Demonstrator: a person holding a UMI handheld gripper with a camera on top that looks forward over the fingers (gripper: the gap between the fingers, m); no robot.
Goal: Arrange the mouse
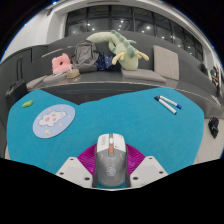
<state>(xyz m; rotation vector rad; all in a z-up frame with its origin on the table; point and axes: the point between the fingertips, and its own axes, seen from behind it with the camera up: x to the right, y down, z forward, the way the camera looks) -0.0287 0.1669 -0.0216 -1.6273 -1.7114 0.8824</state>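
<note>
A grey-and-white mouse (110,158) with an orange scroll wheel sits between my gripper's (111,166) two fingers, above the teal desk mat (150,125). The magenta pads (89,157) press against both of its sides, so the fingers are shut on it. A round pale mouse pad (54,120) with a cartoon print lies on the mat, ahead and to the left of the fingers.
Two pens (168,103) lie on the mat ahead to the right. A plush toy (118,47), a pink object (62,64) and dark clutter sit at the desk's back. A small green item (27,103) lies at the mat's left edge.
</note>
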